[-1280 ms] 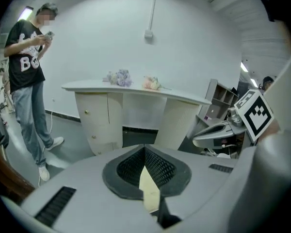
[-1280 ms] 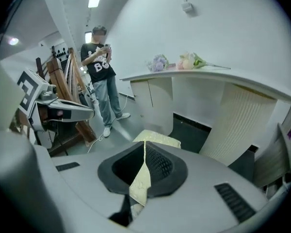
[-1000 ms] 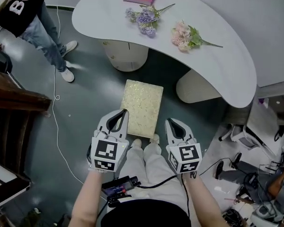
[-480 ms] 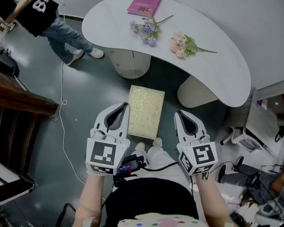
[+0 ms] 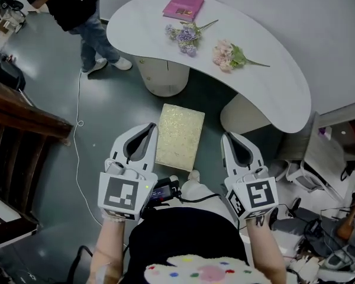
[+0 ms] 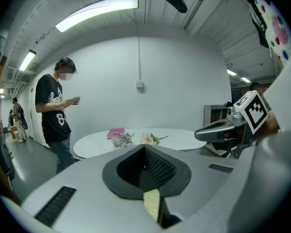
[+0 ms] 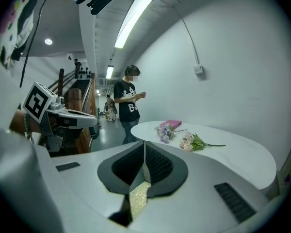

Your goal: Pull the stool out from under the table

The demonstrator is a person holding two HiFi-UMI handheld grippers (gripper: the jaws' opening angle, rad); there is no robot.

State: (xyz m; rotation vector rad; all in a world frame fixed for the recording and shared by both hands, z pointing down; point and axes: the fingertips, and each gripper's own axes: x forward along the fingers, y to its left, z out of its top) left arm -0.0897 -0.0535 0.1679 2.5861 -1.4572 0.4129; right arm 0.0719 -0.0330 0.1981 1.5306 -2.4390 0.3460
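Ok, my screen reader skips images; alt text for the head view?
From above: a cream stool stands before a curved white table holding flowers and a pink book. The left gripper and right gripper, both shut, flank it.

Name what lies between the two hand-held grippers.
In the head view, the gold-speckled stool lies between the left hand-held gripper and the right hand-held gripper, with floor beside it.

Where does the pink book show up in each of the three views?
Head view: pink book top centre, at the far edge of the table.
Left gripper view: book small, left of centre, slightly below mid-height.
Right gripper view: book just right of centre, slightly below mid-height.
Shared landmark: purple flowers lying next to the book in all three.
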